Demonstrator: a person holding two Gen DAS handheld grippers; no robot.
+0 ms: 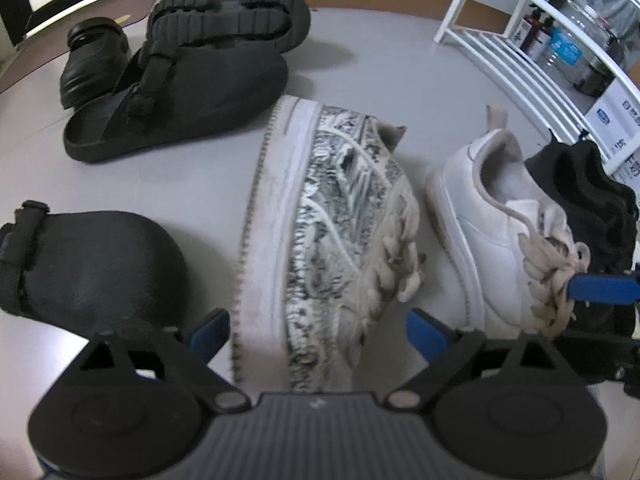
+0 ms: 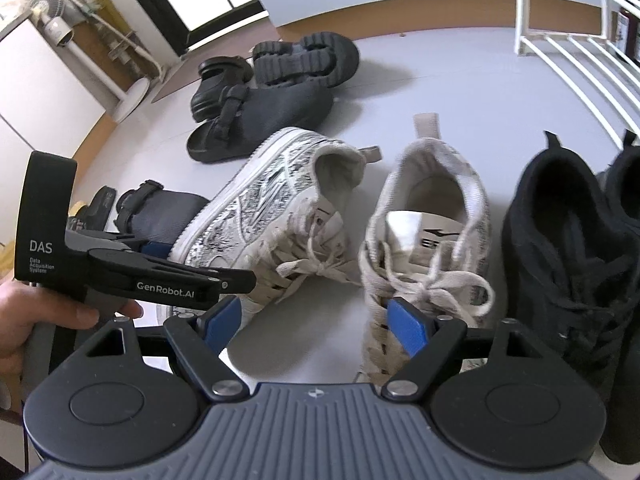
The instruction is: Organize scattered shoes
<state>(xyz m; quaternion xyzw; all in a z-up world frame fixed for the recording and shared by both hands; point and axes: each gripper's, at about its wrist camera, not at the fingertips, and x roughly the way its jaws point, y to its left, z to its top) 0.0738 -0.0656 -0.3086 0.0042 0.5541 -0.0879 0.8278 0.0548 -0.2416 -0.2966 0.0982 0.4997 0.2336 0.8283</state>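
- Step in hand, as judged: pairing the patterned sneaker [image 1: 320,216] with the white sneaker [image 2: 428,240]
- Left tool [image 1: 318,328]: released, jaws spread either side of the patterned sneaker, which lies tipped on its side on the floor [image 1: 400,60]; pad contact cannot be told
- Right tool [image 2: 316,324]: released, holding nothing; its right pad sits at the white sneaker's laces
- White sneaker stands upright just beside the black sneaker [image 2: 568,248], near the white rack [image 1: 500,44]
- Black sandals [image 1: 180,92] lie nearer the floor's far edge
- Next move calls for clenching the left tool on the patterned sneaker, righting it, and setting it alongside the white one
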